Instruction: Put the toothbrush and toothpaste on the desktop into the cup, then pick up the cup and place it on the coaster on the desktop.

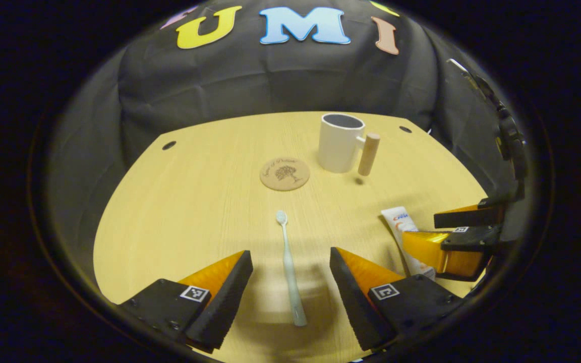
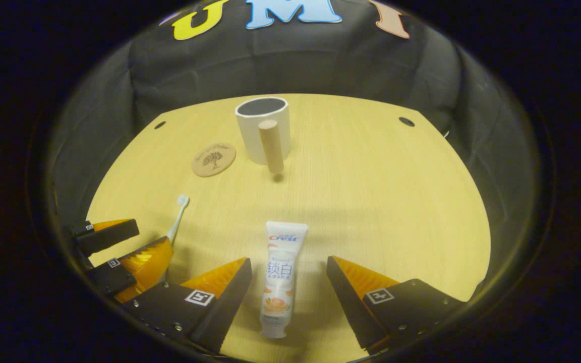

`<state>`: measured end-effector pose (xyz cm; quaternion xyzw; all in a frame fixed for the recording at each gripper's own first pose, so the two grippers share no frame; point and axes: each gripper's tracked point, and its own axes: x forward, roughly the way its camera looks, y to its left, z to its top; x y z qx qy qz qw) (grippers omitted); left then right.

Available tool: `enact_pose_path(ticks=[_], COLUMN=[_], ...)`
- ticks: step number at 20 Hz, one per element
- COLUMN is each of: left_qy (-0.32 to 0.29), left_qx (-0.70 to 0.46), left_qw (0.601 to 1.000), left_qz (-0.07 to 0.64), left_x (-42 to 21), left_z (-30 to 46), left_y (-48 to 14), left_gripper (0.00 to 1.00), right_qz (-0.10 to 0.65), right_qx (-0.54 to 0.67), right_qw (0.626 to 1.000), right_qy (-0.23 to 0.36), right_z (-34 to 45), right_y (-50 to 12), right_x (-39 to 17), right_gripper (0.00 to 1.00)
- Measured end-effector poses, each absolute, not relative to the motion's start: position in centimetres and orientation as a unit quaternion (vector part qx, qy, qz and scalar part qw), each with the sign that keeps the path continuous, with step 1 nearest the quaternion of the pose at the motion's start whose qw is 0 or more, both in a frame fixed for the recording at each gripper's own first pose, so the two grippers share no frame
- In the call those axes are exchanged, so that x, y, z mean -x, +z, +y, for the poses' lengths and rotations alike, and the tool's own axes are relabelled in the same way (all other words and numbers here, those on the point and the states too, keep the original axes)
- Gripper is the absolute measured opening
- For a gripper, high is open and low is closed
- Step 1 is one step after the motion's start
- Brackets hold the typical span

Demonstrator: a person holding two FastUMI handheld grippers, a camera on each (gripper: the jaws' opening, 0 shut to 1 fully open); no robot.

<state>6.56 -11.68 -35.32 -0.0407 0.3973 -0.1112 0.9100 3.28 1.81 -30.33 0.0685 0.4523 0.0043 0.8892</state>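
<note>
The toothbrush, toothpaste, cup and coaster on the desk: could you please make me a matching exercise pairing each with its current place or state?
Things:
1. toothbrush
2. toothpaste
3. cup
4. coaster

Places or states:
A. standing upright at the far side of the desk, wooden handle
B. lying between the open left tongs
C. flat round disc with nothing on it, beside the cup
D. lying between the open right tongs

Pairs: 1-B, 2-D, 3-A, 4-C
</note>
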Motion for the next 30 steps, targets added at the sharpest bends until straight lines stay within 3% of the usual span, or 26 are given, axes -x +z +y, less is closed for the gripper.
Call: enact_pose_path(ticks=[9, 12, 14, 15, 17, 18, 19, 20, 21, 22, 23, 24, 25, 26, 27, 28, 29, 30], left_qy=[-0.097, -0.100, -0.100, -0.102, -0.103, -0.105, -0.097, -0.094, -0.092, -0.092, -0.085, -0.082, -0.080, -0.079, -0.081, -0.082, -0.085, -0.087], left_qx=[0.036, 0.029, 0.029, 0.028, 0.025, 0.025, 0.022, 0.024, 0.026, 0.027, 0.030, 0.030, 0.025, 0.023, 0.022, 0.024, 0.027, 0.031], left_qw=[0.896, 0.889, 0.884, 0.882, 0.877, 0.877, 0.876, 0.875, 0.872, 0.871, 0.871, 0.868, 0.865, 0.862, 0.860, 0.857, 0.859, 0.861], left_qz=[0.432, 0.445, 0.457, 0.460, 0.468, 0.468, 0.472, 0.473, 0.480, 0.481, 0.483, 0.489, 0.495, 0.500, 0.503, 0.508, 0.503, 0.501], left_x=[-5.9, -6.1, -6.4, -6.4, -6.5, -6.6, -6.9, -7.1, -6.9, -7.2, -7.1, -7.2, -7.2, -7.3, -7.3, -7.3, -7.5, -7.5], left_z=[-11.6, -11.7, -12.0, -11.9, -12.0, -12.2, -11.8, -11.7, -11.6, -11.6, -11.4, -11.3, -11.3, -11.4, -11.4, -11.4, -11.4, -11.5], left_y=[-38.7, -38.8, -38.7, -38.6, -38.6, -38.8, -38.7, -38.5, -38.5, -38.4, -38.4, -38.2, -38.3, -38.2, -38.2, -38.3, -38.3, -38.2], left_gripper=[0.99, 0.99, 0.96, 0.83, 0.81, 0.82, 0.64, 0.46, 0.42, 0.43, 0.29, 0.16, 0.16, 0.16, 0.09, 0.09, 0.08, 0.08], right_qz=[0.502, 0.546, 0.568, 0.578, 0.592, 0.599, 0.605, 0.612, 0.616, 0.623, 0.627, 0.630, 0.631, 0.632, 0.630, 0.626, 0.619, 0.616], right_qx=[-0.057, -0.068, -0.067, -0.066, -0.065, -0.065, -0.066, -0.067, -0.069, -0.072, -0.076, -0.082, -0.082, -0.079, -0.080, -0.077, -0.084, -0.087], right_qw=[0.863, 0.835, 0.820, 0.813, 0.803, 0.798, 0.793, 0.788, 0.785, 0.779, 0.775, 0.772, 0.771, 0.771, 0.772, 0.776, 0.781, 0.783], right_qy=[-0.005, -0.010, -0.012, -0.014, -0.014, -0.013, -0.014, -0.015, -0.017, -0.021, -0.017, -0.024, -0.020, -0.018, -0.017, -0.013, -0.017, -0.011], right_z=[1.8, 1.8, 1.9, 2.0, 2.3, 2.5, 2.6, 2.7, 2.8, 2.8, 2.7, 2.7, 2.7, 2.7, 2.8, 2.7, 2.8, 2.6], right_y=[-32.9, -33.2, -33.2, -33.1, -33.0, -32.9, -33.0, -33.0, -33.0, -33.4, -32.9, -32.1, -32.6, -32.7, -32.7, -32.7, -32.3, -32.2], right_x=[-2.4, -2.2, -2.5, -2.4, -2.5, -2.5, -2.5, -2.6, -2.7, -2.8, -2.6, -2.4, -2.7, -2.7, -2.7, -2.7, -2.8, -2.9], right_gripper=[0.95, 0.96, 0.96, 0.92, 0.88, 0.83, 0.83, 0.66, 0.59, 0.42, 0.42, 0.34, 0.27, 0.27, 0.27, 0.19, 0.19, 0.10])
